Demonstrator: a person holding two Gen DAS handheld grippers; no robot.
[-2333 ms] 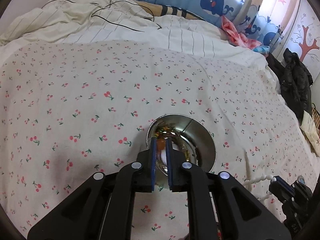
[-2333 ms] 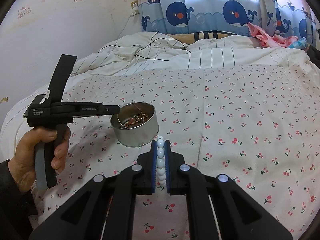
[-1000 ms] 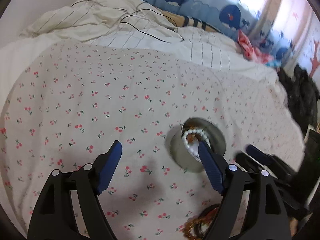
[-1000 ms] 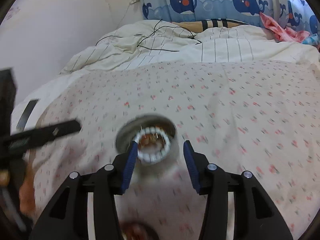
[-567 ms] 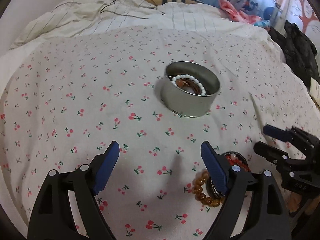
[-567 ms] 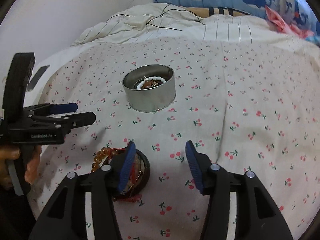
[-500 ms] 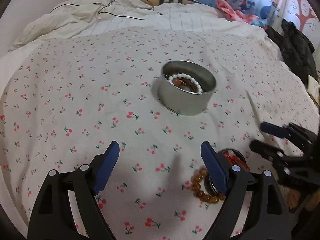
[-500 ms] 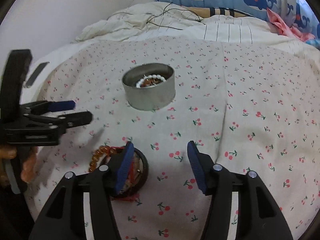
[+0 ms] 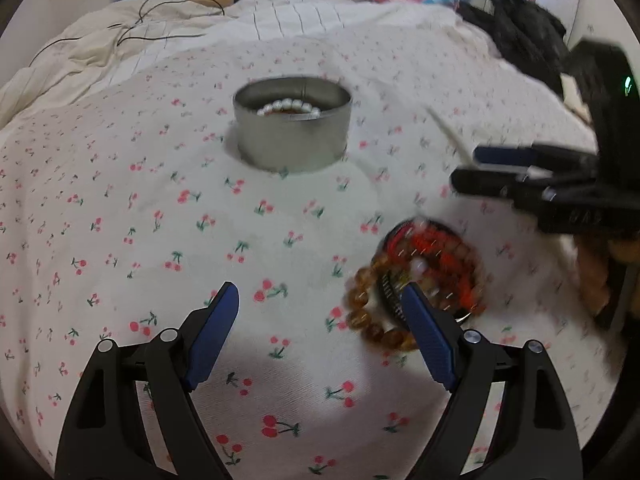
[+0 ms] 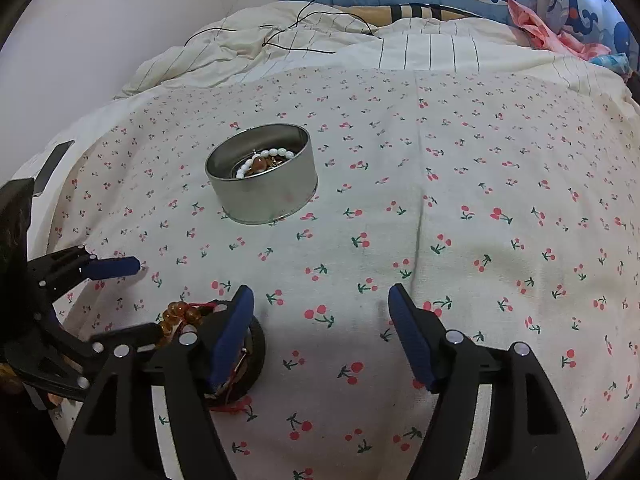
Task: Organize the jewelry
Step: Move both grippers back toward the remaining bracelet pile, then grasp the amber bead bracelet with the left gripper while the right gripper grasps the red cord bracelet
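1. Nearest the cameras, both tools are empty. The left gripper (image 9: 320, 332) has its blue-padded jaws spread wide apart, where 2.3 s ago they were pressed together on a bead down inside the tin. The right gripper (image 10: 321, 328) also stands wide apart, having earlier been clamped on a strand of white beads; nothing sits between its pads now.

2. Just beyond the left gripper, by its right-hand finger, lies the shallow black round dish (image 9: 468, 240) heaped with red cord and mixed beads. A bracelet of amber-brown round beads (image 9: 362, 308) hangs over its near rim onto the cloth. In the right wrist view the same dish (image 10: 256, 344) sits partly hidden behind that gripper's left-hand finger. Both tools have pulled back from the tin toward this dish within the last second.

3. Farther out on the white cherry-print bedspread (image 10: 460, 184) stands the round silver metal tin (image 10: 262, 174). The white bead bracelet (image 10: 266, 156) now rests inside it on top of brown pieces, curled along the inner wall; in the left wrist view its beads (image 9: 289, 105) show just over the rim.

4. So one delivery looks finished. What is left in the black dish is probably the next batch, the amber bracelet being the easiest to reach.
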